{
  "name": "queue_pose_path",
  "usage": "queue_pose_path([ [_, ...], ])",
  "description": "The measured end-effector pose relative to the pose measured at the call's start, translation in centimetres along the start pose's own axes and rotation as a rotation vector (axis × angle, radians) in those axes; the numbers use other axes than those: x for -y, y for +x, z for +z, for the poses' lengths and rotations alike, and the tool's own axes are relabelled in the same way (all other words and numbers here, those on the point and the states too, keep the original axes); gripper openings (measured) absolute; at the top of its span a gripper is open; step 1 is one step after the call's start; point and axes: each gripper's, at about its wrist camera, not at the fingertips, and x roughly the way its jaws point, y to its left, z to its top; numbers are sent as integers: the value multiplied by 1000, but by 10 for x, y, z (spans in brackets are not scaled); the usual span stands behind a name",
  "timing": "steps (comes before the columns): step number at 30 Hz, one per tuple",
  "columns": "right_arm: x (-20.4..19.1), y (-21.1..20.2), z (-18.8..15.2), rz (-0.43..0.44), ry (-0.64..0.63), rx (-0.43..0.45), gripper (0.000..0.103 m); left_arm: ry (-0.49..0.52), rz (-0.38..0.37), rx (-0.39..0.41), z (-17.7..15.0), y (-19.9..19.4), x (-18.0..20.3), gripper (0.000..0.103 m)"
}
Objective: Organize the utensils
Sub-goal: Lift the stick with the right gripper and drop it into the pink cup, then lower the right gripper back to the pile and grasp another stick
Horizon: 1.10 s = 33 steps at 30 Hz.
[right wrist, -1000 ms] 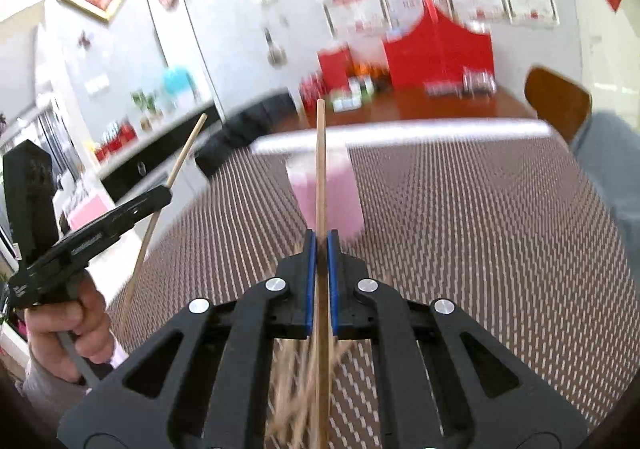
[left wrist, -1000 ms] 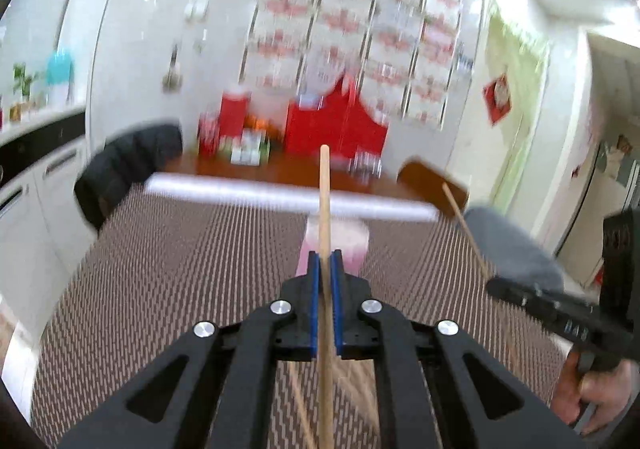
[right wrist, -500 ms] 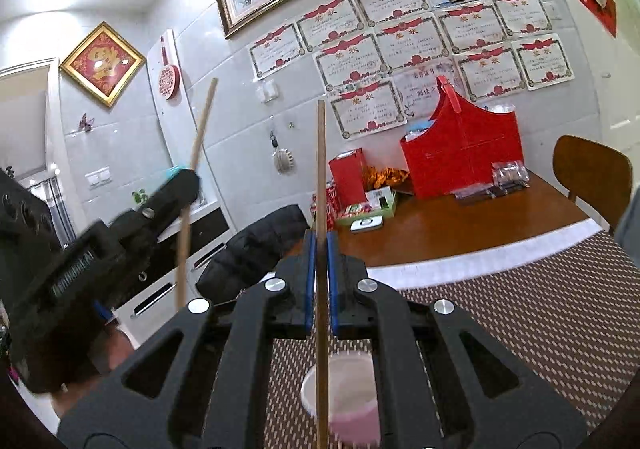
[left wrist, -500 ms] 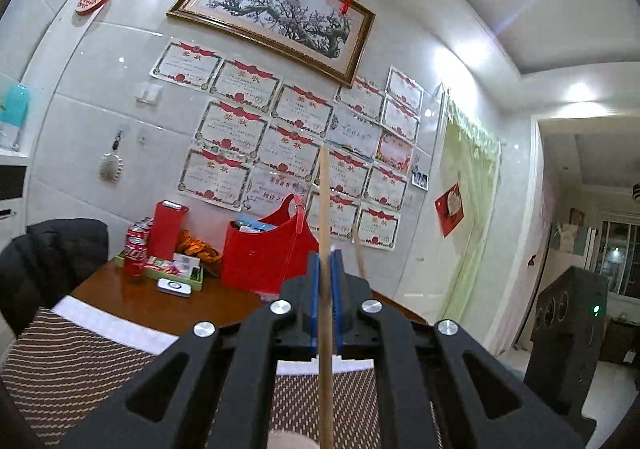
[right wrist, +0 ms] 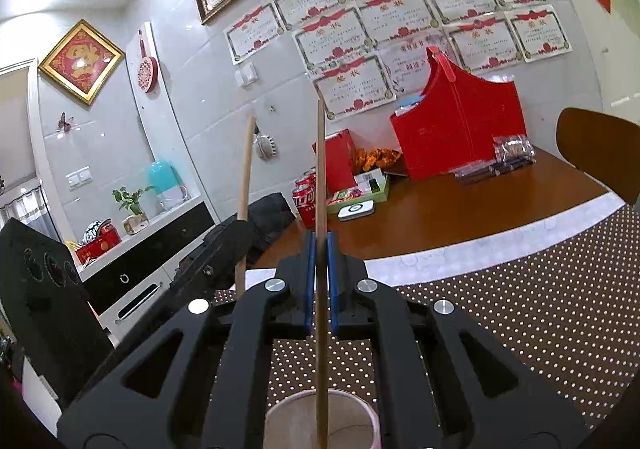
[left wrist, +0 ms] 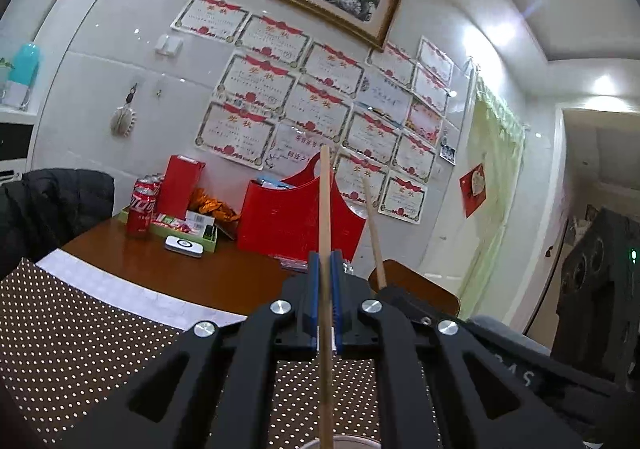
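Dotted brown mat point(right wrist: 540, 309) on wooden table point(right wrist: 500, 201), tiled wall, both grippers point(left wrist: 326, 269) point(right wrist: 319, 249) clamped on chopsticks point(left wrist: 325, 209) point(right wrist: 320, 169)

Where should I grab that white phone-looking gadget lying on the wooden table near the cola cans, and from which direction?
Take the white gadget across its two long edges, coming straight down from above. It lies flat and thin on the bare wooden table, so a sideways approach would probably find nothing to pinch. The green tray sits close behind it, so the front and top look clearest.
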Motion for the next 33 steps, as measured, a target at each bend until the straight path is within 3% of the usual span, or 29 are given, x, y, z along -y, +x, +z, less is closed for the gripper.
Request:
queue_pose_path([
  [7, 10, 2, -3, 3, 18, 4, 6, 12, 30, -5, 2, 9, -2, 6],
  [13, 14, 4, -14, 7, 17, -22, 6, 74, 72, -63, -18, 11, 5, 6],
  [19, 16, 3, -23, 7, 21, -60, 7, 56, 82, -109, -31, 10, -5, 6],
  [20, 17, 2, -24, 9, 22, -69, 7, 60, 85, -115, -32, 9, -5, 8],
  [21, 18, 1, -24, 10, 25, -75, 8, 69, 87, -123, -33, 7, -4, 20],
  [23, 21, -4, -24, 7, 39, -81, 23, 80, 105, -122, -33, 0, -2, 36],
  [24, 23, -8, -22, 2, 48, -76, 46, 77, 121, -122, -32, -4, -3, 42],
  [25, 25, -14, -20, 6, 63, -62, 79, 71, 129, -129, -31, -8, -5, 51],
  [26, 26, -20, -19, 6, 71, -50, 86, 65, 137, -130, -28, -12, -7, 70],
  [30, 27, -46, -8, 0, 87, -36, 97, 73, 204, -110, -16, -39, -8, 83],
  [33, 22, -69, -4, -29, 68, -51, 97, 98, 244, -136, -7, -58, -5, 88],
])
